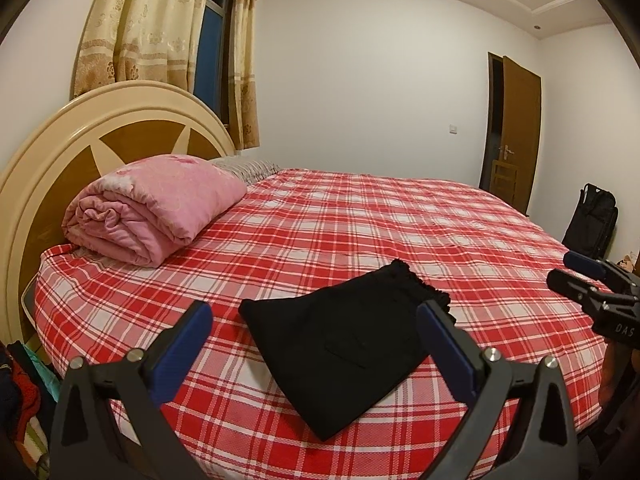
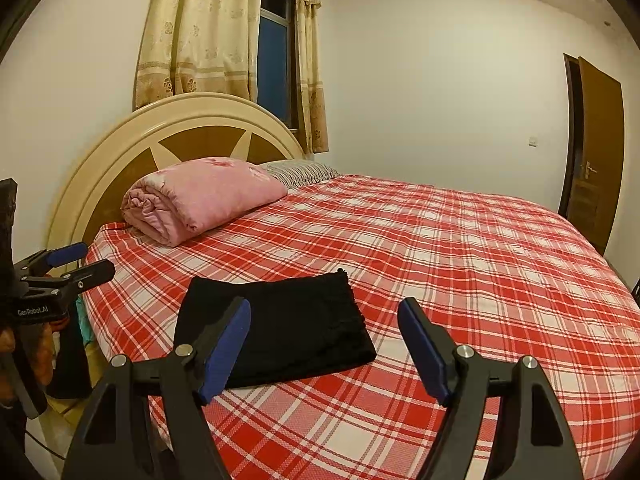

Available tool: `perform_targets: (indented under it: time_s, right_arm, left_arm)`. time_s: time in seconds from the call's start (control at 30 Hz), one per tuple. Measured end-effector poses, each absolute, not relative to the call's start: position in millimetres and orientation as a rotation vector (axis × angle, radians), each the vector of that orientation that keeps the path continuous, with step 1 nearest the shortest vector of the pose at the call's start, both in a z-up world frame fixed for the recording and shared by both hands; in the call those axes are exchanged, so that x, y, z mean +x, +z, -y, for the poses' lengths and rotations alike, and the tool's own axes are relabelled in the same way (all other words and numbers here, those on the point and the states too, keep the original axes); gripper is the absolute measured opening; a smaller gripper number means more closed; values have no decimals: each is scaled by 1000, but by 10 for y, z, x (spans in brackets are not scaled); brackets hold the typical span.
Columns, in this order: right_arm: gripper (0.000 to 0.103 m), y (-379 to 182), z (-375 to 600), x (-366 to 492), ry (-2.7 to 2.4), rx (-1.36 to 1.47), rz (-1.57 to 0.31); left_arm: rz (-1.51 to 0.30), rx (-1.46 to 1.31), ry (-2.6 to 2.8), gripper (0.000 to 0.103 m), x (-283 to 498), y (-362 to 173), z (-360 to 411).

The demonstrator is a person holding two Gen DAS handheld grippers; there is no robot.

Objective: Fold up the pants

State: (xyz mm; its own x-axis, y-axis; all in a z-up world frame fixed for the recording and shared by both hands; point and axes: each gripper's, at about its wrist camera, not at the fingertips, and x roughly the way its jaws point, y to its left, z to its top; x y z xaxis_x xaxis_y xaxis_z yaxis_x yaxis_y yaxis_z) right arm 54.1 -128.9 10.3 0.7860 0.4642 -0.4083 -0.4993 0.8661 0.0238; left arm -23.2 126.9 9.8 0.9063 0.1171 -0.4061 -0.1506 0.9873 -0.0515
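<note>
The black pants (image 1: 344, 352) are seen folded into a compact rectangle, laid flat on the red and white checked bed (image 1: 360, 220) close to its near edge, roughly midway along that edge. A gathered, ruffled hem is turned toward the far side of the bed. The left gripper (image 1: 316, 312) is held above the near edge with its blue-padded jaws spread wide; nothing is pinched, and the pants are viewed through the gap without being touched. The right gripper (image 2: 324, 312) is likewise held spread apart and empty, raised over the near edge just beside the right end of the pants (image 2: 276, 332). A rolled pink quilt (image 1: 156, 208) is set at the head corner of the bed against the round headboard (image 1: 60, 140), well apart from the pants.
</note>
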Motion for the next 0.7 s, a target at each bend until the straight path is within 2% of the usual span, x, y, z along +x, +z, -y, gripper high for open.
perform_targets:
  time_s: [0.7]
  right_arm:
    - [77, 37, 1215, 512, 543, -121, -432]
  left_arm:
    - [-443, -47, 164, 103, -172, 61, -1209]
